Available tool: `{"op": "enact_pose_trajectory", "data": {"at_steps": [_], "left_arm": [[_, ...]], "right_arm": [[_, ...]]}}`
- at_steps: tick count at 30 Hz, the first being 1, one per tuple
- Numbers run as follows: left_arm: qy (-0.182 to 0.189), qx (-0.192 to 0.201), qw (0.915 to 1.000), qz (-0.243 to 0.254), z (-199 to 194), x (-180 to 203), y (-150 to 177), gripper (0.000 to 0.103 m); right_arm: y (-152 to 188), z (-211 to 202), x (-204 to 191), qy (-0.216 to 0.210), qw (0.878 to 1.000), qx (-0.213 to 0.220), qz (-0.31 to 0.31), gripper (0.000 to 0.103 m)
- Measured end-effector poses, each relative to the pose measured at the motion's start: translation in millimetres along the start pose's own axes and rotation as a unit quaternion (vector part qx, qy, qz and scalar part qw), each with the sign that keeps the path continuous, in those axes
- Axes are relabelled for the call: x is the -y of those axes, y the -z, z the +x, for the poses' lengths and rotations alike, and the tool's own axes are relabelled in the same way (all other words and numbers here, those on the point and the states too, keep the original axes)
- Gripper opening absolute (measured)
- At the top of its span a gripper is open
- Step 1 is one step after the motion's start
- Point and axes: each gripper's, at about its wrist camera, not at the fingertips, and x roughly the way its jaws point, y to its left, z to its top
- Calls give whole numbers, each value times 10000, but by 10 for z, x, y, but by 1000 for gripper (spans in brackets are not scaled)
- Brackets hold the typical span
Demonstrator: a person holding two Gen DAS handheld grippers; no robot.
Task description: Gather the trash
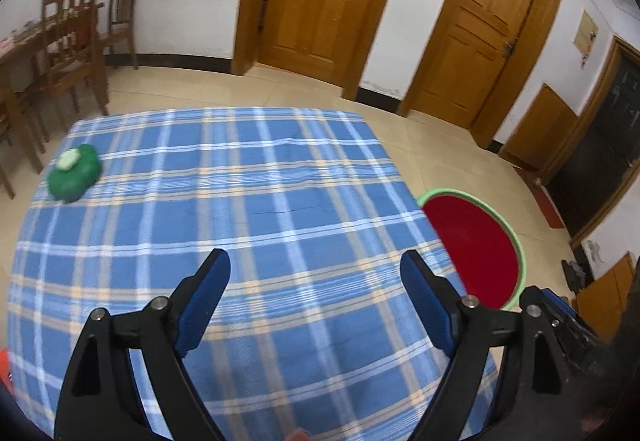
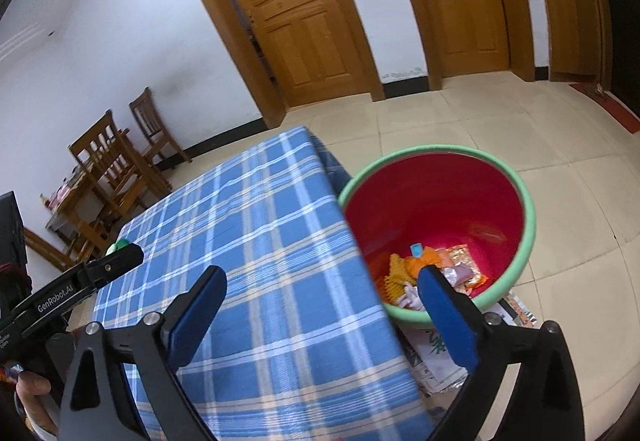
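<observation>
Now we hold both sets of fingers wide apart and empty: left gripper (image 1: 316, 267) over the plaid desk (image 1: 248, 209), right gripper (image 2: 322, 283) near the bin (image 2: 530, 225), trash (image 2: 430, 269) inside; green lump (image 1: 74, 175) at ten o'clock.

A blue plaid tablecloth with white and tan stripes (image 1: 260, 209) covers the table; the round plastic bin (image 2: 524, 241) is red inside, green-rimmed, holding orange wrappers (image 2: 404, 269).
</observation>
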Motion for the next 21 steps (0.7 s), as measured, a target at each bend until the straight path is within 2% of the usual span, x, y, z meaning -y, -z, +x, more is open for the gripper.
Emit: {"op": "enact_pose_trajectory", "data": {"at_steps": [7, 21], "left_arm": [[-279, -8, 9994, -204, -164, -179, 117, 87], [-1042, 247, 9942, -125, -338, -313, 369, 87]], "right_arm": [[109, -27, -214, -65, 9996, -9, -281, 100], [310, 35, -438, -98, 9978, -101, -655, 100]]}}
